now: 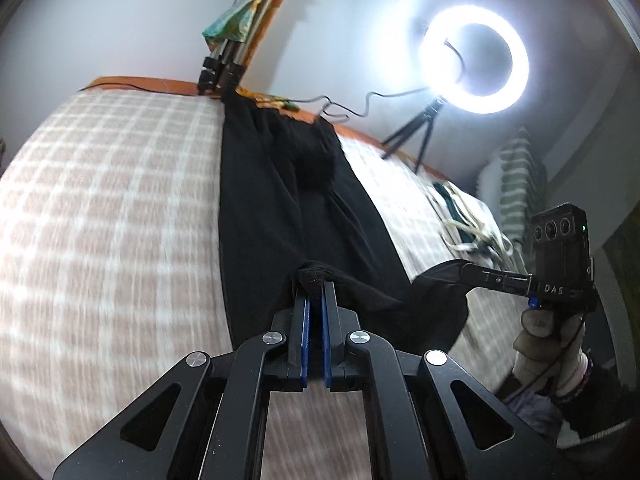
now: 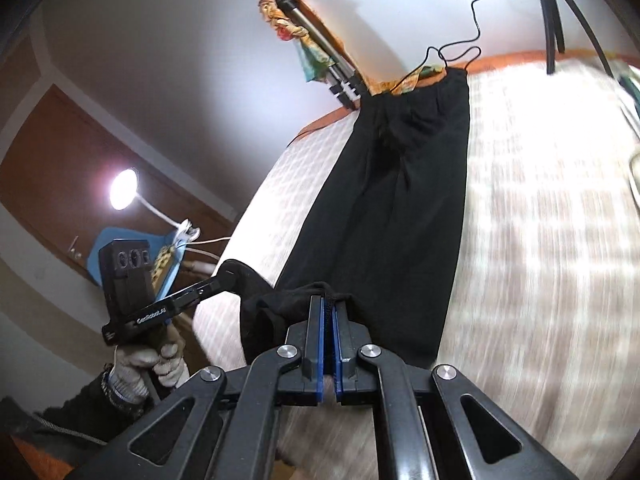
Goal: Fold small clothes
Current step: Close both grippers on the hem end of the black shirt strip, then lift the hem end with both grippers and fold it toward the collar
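A pair of black trousers [image 1: 296,208] lies stretched lengthwise over a beige checked bed cover [image 1: 112,208]. My left gripper [image 1: 314,280] is shut on the near hem of the black trousers. My right gripper [image 1: 464,270] shows at the right of the left wrist view, shut on the other near corner of the same hem. In the right wrist view the black trousers [image 2: 404,208] run away from my right gripper [image 2: 329,302], which pinches the bunched cloth. My left gripper [image 2: 228,276] grips the cloth at the left there. The near end is lifted off the bed.
A lit ring light [image 1: 474,58] on a small tripod stands at the far right of the bed. A tripod with colourful cloth [image 1: 236,24] stands at the far edge. Folded clothes [image 1: 472,224] lie at the right. A lamp [image 2: 124,188] and blue chair [image 2: 168,260] stand left of the bed.
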The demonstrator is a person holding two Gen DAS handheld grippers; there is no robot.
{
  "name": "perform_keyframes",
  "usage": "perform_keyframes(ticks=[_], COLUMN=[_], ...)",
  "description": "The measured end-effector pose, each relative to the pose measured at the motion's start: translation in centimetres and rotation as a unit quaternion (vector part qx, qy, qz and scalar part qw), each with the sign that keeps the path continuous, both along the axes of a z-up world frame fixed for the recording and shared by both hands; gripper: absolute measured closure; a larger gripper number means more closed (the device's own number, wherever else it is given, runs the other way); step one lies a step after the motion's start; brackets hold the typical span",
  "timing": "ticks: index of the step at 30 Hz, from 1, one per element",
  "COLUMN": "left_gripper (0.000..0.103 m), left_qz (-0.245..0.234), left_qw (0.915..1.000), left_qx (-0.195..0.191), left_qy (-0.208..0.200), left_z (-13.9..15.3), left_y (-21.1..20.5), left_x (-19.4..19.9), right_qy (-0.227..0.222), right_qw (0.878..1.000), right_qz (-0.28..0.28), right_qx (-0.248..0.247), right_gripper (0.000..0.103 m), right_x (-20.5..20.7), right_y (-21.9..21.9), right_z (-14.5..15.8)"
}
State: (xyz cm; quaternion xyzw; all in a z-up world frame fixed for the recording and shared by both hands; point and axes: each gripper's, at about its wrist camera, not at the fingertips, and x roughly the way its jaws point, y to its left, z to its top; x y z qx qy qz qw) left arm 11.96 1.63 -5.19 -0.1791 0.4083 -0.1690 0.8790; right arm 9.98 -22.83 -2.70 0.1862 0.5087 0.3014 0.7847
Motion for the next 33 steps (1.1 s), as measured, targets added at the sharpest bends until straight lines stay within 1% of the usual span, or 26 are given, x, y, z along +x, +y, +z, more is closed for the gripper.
perform_keyframes(ticks=[2,5,9,12,13,14,15,16,18,20,22,24,25,26,29,32,33], left_gripper=[0.100,0.100,0.100,0.100,0.100,0.098,0.093,0.091,0.081,0.079,0.079,0.078,0.079,0.078,0.079,0.079,0.079], left_qz=[0.011,0.023,0.021,0.016,0.018,0.025,0.029,0.032,0.043,0.049,0.047,0.037,0.026,0.020,0.000,-0.018,-0.019], left_qw=[0.9999,0.9997,0.9996,0.9994,0.9993,0.9990,0.9988,0.9987,0.9985,0.9986,0.9988,0.9992,0.9995,0.9996,0.9995,0.9985,0.9982], left_qx=[-0.002,-0.003,0.010,0.004,0.005,0.010,0.012,0.011,0.008,0.008,0.012,0.014,0.019,0.021,0.023,0.030,0.033], left_qy=[0.005,0.008,0.018,0.030,0.032,0.035,0.039,0.039,0.032,0.019,0.010,0.003,0.004,0.005,0.023,0.043,0.046], left_z=[-0.3,-1.2,-2.3,-3.0,-3.2,-3.2,-3.2,-3.1,-2.6,-1.9,-1.3,-0.8,-0.8,-0.9,-1.9,-3.1,-3.3], left_y=[0.4,0.8,0.7,0.6,0.6,0.7,0.8,0.9,1.6,2.1,2.4,2.5,2.4,2.2,1.5,0.6,0.4], left_x=[1.5,3.3,5.3,6.4,6.6,6.8,6.9,7.0,6.8,6.3,5.8,5.0,4.5,4.4,3.9,4.1,4.2], right_qy=[0.007,0.024,0.039,0.055,0.066,0.081,0.089,0.088,0.071,0.038,0.013,-0.005,-0.006,-0.007,-0.007,0.006,0.004], right_qw=[1.000,0.999,0.998,0.996,0.995,0.994,0.993,0.993,0.993,0.996,0.998,1.000,0.999,0.998,0.990,0.985,0.985], right_qz=[-0.013,-0.035,-0.052,-0.063,-0.068,-0.074,-0.079,-0.083,-0.090,-0.080,-0.060,-0.008,0.014,0.049,0.114,0.144,0.142], right_qx=[-0.013,-0.017,-0.025,-0.026,-0.019,-0.011,-0.005,-0.004,-0.004,-0.016,-0.024,-0.030,-0.035,-0.045,-0.086,-0.094,-0.098], right_gripper=[0.102,0.102,0.102,0.101,0.097,0.096,0.093,0.084,0.079,0.076,0.076,0.078,0.079,0.079,0.080,0.080,0.080], right_x=[1.8,4.1,5.8,6.9,7.3,7.7,7.9,8.1,8.0,7.6,6.9,5.9,5.5,4.9,3.6,3.6,3.8], right_y=[0.3,0.0,-0.1,-0.6,-0.9,-1.4,-1.9,-2.1,-2.8,-2.9,-2.3,-0.9,-0.2,0.9,3.9,6.2,6.6], right_z=[-0.7,-2.4,-4.0,-5.3,-5.7,-6.2,-6.4,-6.5,-5.5,-4.0,-2.8,-2.1,-2.1,-2.3,-3.6,-5.2,-5.5])
